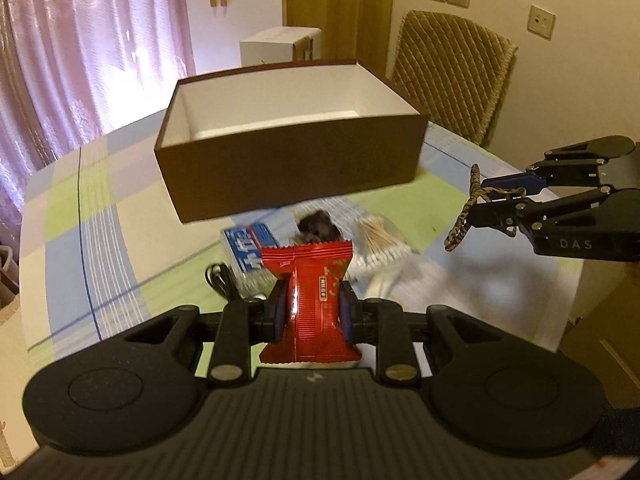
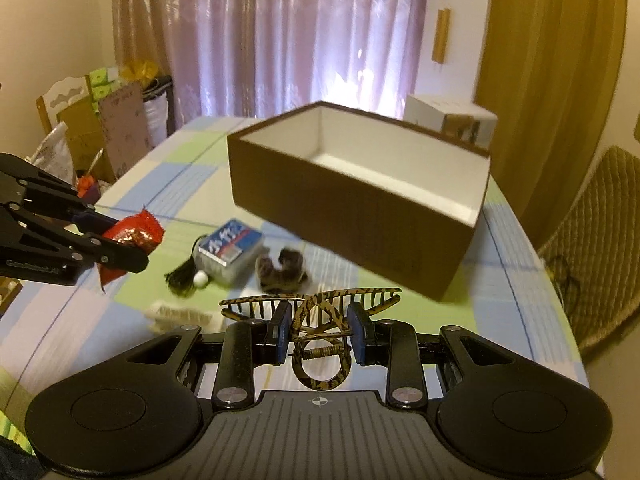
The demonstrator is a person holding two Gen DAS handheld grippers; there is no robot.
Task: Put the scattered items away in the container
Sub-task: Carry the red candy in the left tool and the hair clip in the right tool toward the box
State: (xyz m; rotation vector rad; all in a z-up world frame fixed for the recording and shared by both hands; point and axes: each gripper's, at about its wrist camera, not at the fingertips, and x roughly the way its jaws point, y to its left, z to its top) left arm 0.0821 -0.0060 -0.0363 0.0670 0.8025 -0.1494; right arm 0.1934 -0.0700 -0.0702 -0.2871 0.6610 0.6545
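Both loads are mid-carry: left gripper (image 1: 313, 307) jaws clamp a red snack packet (image 1: 310, 300), right gripper (image 2: 320, 330) jaws clamp a tortoiseshell hair claw (image 2: 316, 320). Next, I'd guess: over the brown box (image 1: 288, 168) at centre frame, then release.

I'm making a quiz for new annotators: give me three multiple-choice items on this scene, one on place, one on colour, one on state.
1. Where does the blue-and-white tissue pack lie?
A. inside the box
B. on the checked tablecloth before the box
C. on the chair

2. What colour is the crinkled foil snack packet in the left hand-held gripper?
A. red
B. green
C. silver

3. What is the right hand-held gripper doing?
A. open, holding nothing
B. shut on a cotton swab
C. shut on the tortoiseshell plastic hair claw

Answers: 1 B, it lies on the cloth near the brown open cardboard box; 2 A, the wrapper is plainly red; 3 C, the pads pinch the claw.
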